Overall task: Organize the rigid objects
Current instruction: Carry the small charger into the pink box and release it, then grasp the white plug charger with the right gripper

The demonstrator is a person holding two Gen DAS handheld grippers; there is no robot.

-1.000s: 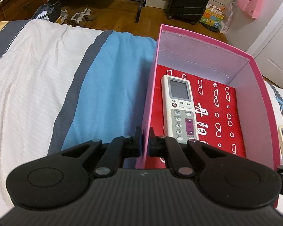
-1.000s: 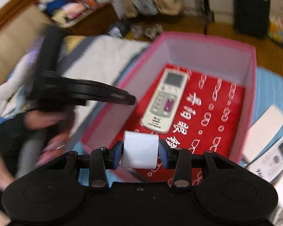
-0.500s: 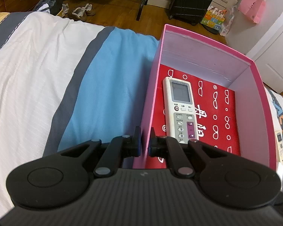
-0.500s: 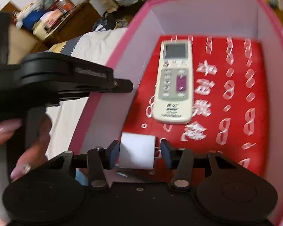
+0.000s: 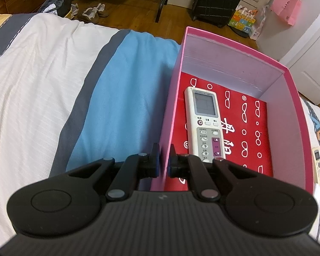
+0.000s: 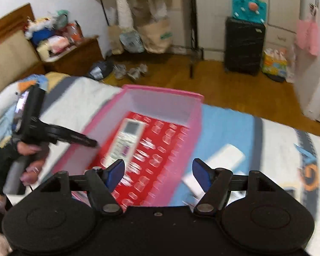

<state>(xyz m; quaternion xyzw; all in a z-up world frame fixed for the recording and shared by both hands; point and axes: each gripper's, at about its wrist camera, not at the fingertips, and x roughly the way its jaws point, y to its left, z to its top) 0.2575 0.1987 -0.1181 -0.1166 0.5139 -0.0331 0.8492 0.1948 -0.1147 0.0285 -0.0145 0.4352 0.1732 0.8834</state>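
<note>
A pink box [image 5: 234, 52] with a red patterned floor lies on the bed; a white remote [image 5: 204, 123] lies inside it. My left gripper [image 5: 164, 162] is shut on the box's left wall near the front corner. In the right wrist view my right gripper [image 6: 157, 172] is open and empty, raised above the box [image 6: 160, 90] and the remote [image 6: 125, 140]. The left gripper [image 6: 89, 141] shows there clamped on the box wall. The white block I held is not in sight.
White flat objects [image 6: 221, 160] lie on the blue bedspread right of the box, blurred. Another small remote [image 5: 319, 165] lies at the right edge. The striped bed [image 5: 53, 85] stretches left. The floor beyond holds a black suitcase [image 5: 217, 0], shoes and bags.
My right gripper has opened, let go of the white block and pulled up and back from the box. The left gripper keeps its hold on the box wall.
</note>
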